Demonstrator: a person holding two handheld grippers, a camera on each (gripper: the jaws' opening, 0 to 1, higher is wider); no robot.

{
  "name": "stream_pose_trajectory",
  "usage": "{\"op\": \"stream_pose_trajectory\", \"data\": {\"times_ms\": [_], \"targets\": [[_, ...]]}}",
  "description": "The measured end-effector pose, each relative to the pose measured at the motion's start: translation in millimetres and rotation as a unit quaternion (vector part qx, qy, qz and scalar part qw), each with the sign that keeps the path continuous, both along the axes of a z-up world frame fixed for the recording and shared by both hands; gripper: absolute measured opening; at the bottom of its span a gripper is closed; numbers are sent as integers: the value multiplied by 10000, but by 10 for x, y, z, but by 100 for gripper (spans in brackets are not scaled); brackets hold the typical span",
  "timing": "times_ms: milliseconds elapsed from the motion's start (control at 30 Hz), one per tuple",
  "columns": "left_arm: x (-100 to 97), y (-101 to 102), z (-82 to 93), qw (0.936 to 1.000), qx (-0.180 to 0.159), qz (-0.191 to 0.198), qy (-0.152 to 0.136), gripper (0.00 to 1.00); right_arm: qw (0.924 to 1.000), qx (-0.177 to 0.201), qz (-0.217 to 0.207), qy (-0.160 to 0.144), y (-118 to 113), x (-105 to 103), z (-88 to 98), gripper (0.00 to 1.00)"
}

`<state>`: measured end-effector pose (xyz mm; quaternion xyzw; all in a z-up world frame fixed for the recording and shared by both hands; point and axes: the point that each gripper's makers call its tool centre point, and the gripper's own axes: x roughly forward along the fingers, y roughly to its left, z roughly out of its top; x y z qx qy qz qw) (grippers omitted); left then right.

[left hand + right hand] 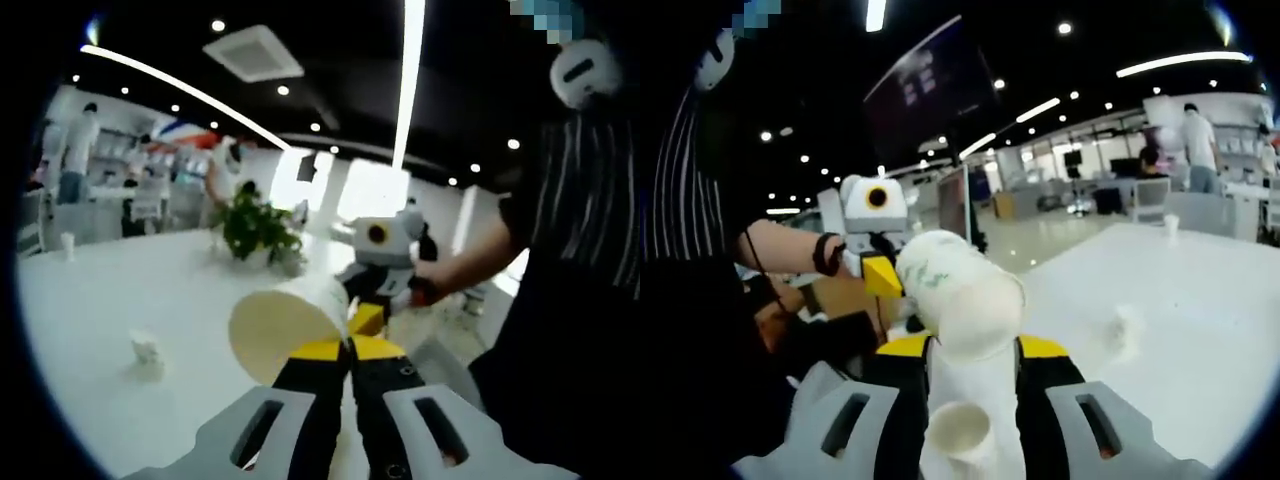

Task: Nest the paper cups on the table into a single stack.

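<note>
A: Left gripper view, ctr frame: your left gripper has its yellow-tipped jaws pinched together on the rim of a paper cup. Cup's held sideways, open mouth facing the cam, body running away toward your right gripper, which comes in from the right just behind it.

B: And the right one? Clamped too?

A: Right gripper view, lower ctr: your right gripper has jaws apart, w/ a paper cup between them, tipped over, base toward the cam. Can't tell if the pads actually press it or just sit beside it. Left gripper shows at left-ctr, touching that cup's far end.

B: Anything else on the table?

A: Yep. Bottom ctr of right gripper view, a second paper cup stands mouth-up between your jaws, low down. Another small cup sits right of ctr on the white table, blurry. In left gripper view, a small cup at lower left on the table, potted plant upper ctr.
</note>
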<state>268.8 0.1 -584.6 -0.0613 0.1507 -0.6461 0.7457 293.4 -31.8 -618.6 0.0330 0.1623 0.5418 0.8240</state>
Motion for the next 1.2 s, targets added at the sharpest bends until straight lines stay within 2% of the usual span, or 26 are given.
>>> {"op": "stream_pose_trajectory", "data": {"times_ms": [67,267,500,833,1200], "targets": [[6,-1,0,9999,66,-30,-92,0,10000,19,-22,39,-6,-6,-5,30],[-10,-24,-19,9996,216,-137,-96,0,10000,3,-66,-45,-23,-14,-7,33],[-46,-66,2,9982,465,-344,-152,0,9994,-77,-17,-324,-37,-67,15,43],[-88,-121,-18,9943,838,-612,-247,0,9990,-5,-90,-441,-114,-93,60,54],[-39,-107,-76,9890,1293,-674,-261,0,9980,113,-396,-489,-273,-21,97,66]]}}
